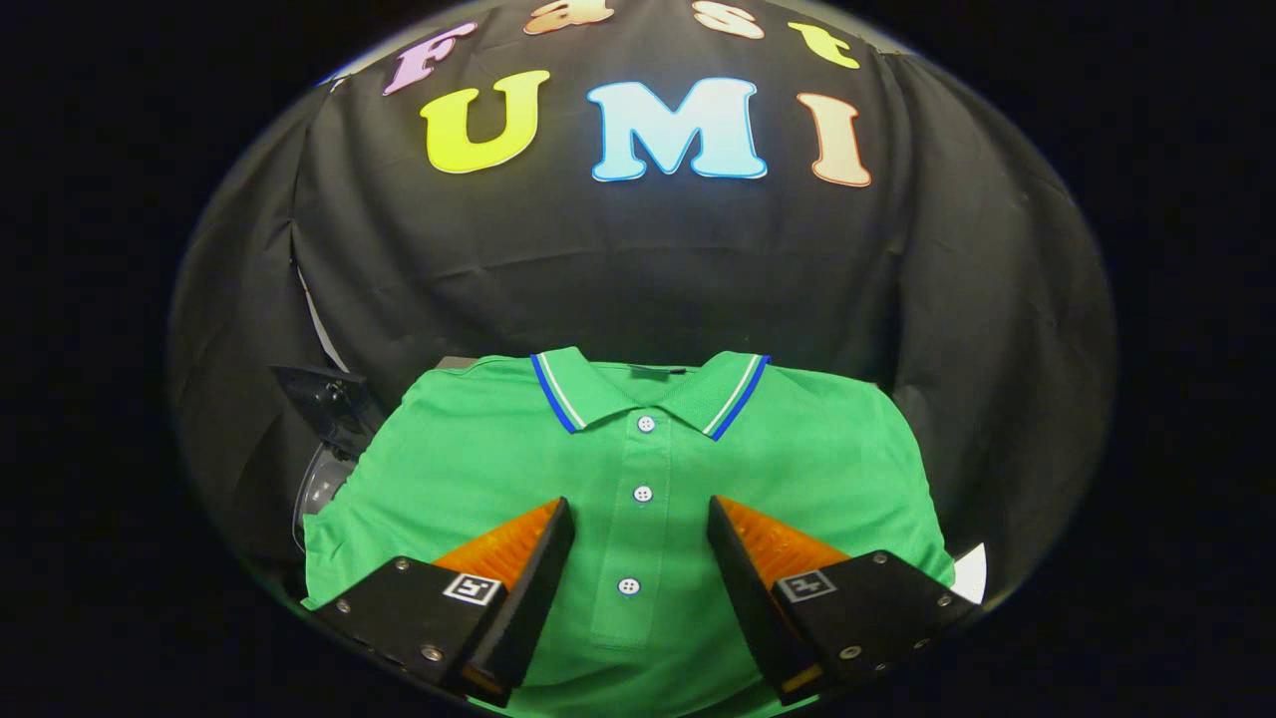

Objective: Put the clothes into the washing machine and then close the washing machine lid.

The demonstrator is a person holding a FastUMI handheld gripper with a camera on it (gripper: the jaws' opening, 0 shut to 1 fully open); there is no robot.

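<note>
A green polo shirt (638, 469) with a blue-and-white trimmed collar lies folded flat, collar away from me and its white-button placket running toward me. My gripper (640, 511) hovers over the shirt's lower front, open, one finger on each side of the placket. Nothing is held between the fingers. To the left of the shirt, partly hidden by it, sits a dark lid-like part with a clear rounded piece (324, 439), possibly the washing machine; I cannot tell more of it.
The black cloth wall (638, 269) hangs close behind the shirt. A small white corner (969, 573) pokes out beyond the right finger at the shirt's edge.
</note>
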